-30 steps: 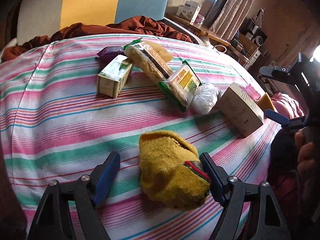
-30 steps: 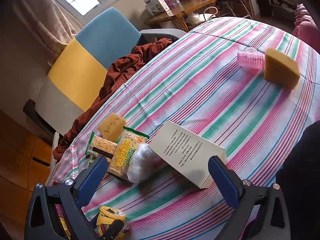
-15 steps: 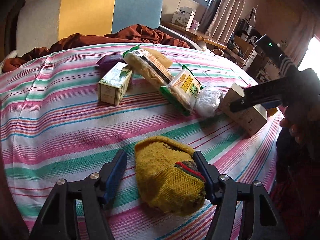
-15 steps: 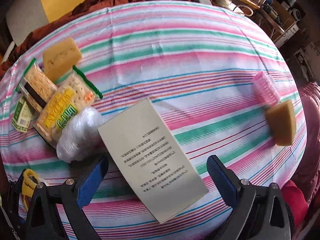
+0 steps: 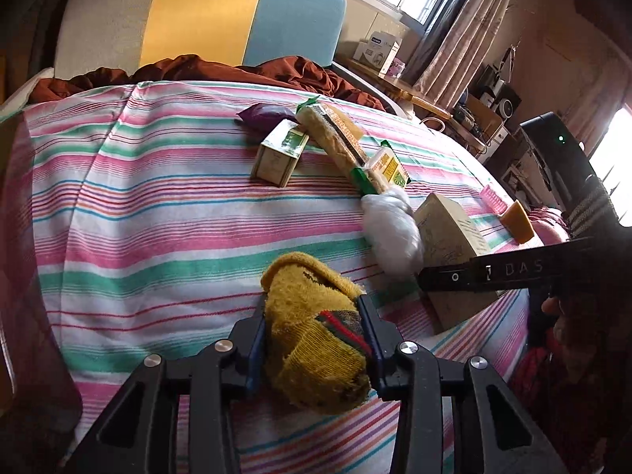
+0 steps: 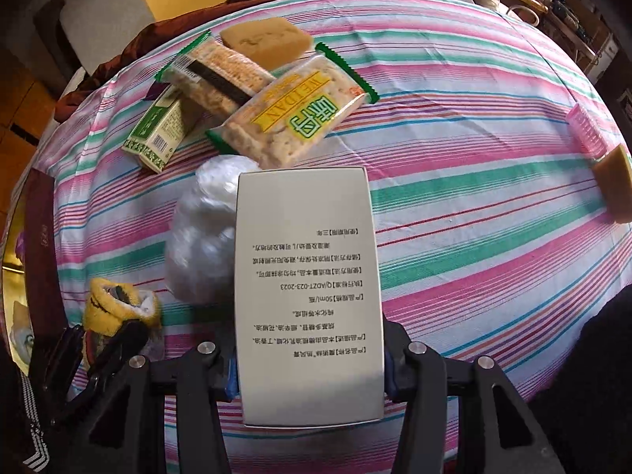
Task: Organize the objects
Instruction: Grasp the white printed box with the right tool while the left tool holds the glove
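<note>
A striped cloth (image 5: 166,213) in pink, green and white covers the worktop that carries everything. Behind it stands a chair with a yellow and blue backrest (image 5: 241,15), a rust-brown blanket (image 5: 221,71) bunched at its foot.

The largest item is a pale carton (image 6: 306,276) printed with rows of Chinese text, with "50ml" and "Q/ADZT-023-2023" legible. It lies between the jaws of the right gripper (image 6: 310,371), which are closing with both blue pads against its long sides. Touching its left side is a crumpled clear plastic bag (image 6: 201,237).

Just beyond lies a cracker packet (image 6: 292,114) with green edges and a yellow label reading "WEIDAN". A second snack packet (image 6: 217,75) with a dark band overlaps it, and a tan sponge block (image 6: 264,41) sits behind.

A yellow knitted sock (image 5: 316,339) with a red and green band is between the closing jaws of the left gripper (image 5: 312,343), pads pressing its sides.

A green and cream box (image 5: 280,152) with a barcode lies left of the packets. Far right are another sponge (image 6: 614,183) and a pink ribbed piece (image 6: 584,128), touching.
</note>
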A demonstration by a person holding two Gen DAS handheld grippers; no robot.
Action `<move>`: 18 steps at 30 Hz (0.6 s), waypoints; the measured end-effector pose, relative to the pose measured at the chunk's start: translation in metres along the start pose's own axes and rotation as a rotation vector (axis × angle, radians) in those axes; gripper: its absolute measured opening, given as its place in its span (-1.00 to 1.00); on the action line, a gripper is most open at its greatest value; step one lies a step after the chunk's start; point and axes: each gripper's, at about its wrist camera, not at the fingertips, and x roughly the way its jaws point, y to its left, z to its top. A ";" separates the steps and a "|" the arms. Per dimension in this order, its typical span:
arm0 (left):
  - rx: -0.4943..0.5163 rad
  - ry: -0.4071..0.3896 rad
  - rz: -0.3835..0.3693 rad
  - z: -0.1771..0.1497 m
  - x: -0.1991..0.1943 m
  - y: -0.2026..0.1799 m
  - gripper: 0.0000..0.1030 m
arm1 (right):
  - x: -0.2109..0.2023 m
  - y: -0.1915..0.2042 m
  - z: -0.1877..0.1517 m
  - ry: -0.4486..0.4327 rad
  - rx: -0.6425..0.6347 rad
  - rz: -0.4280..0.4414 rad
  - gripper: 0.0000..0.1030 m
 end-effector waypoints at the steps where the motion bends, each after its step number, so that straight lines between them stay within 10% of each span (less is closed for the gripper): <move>1: -0.001 -0.004 0.004 -0.003 -0.003 0.002 -0.20 | 0.000 0.003 -0.002 -0.018 -0.015 0.007 -0.01; 18: 0.046 -0.049 0.093 -0.026 -0.020 0.000 -0.18 | -0.005 -0.017 -0.015 -0.065 -0.045 -0.053 -0.01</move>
